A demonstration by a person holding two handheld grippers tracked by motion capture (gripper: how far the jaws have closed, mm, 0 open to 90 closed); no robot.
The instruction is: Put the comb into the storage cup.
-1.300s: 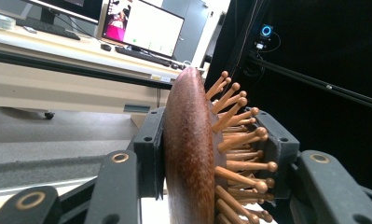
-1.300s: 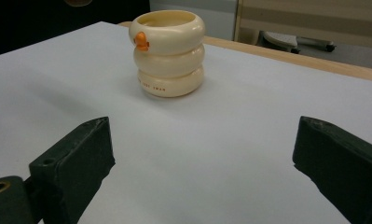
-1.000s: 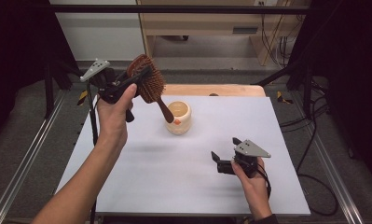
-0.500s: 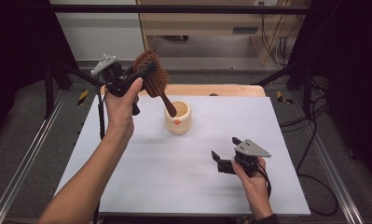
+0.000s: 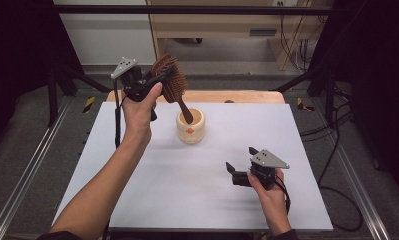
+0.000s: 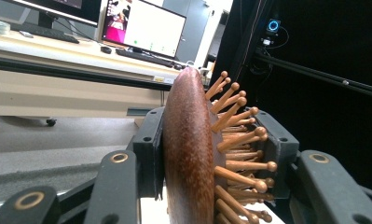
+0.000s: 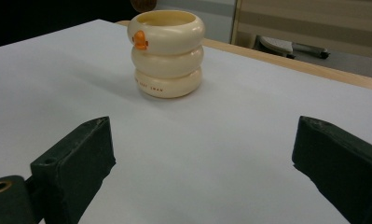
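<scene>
Above the table's far left we hold the left gripper (image 5: 159,82) clamped on the hairbrush (image 5: 169,80) head, handle tip dipping into the cream cup (image 5: 191,126); our right gripper (image 5: 239,170) rests wide open, holding nothing.

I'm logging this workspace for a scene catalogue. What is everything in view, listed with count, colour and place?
hairbrush: one, dark brown wood with lighter wooden pins, held by its head above the table's far left part, handle tip angled down into the cup.
cup: one, cream with ringed sides and a small orange mark, upright on the table past its middle.
table: one, white top with a wooden strip along the far edge.
monitor: one, lit, on a desk in the background of the left gripper view.
left gripper: one, black, jaws clamped on the brush head.
right gripper: one, black, jaws wide apart and empty, low over the table's near right part.
</scene>
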